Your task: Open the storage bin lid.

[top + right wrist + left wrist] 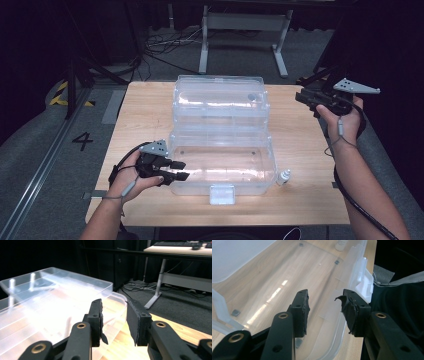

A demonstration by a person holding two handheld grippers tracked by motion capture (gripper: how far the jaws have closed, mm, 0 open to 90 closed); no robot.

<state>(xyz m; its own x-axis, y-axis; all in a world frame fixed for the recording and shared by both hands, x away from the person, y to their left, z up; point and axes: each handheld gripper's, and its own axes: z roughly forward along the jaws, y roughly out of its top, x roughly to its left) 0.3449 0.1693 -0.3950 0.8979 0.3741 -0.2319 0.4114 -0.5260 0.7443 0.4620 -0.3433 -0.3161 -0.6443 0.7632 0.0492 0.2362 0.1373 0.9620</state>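
My left tongs [181, 170] sit apart at the near left wall of the clear box [222, 172] — nothing is gripped. The box lies open mid-tabletop [305, 197]. My right tongs [302, 97] hang apart over the far right edge — lots of room there.
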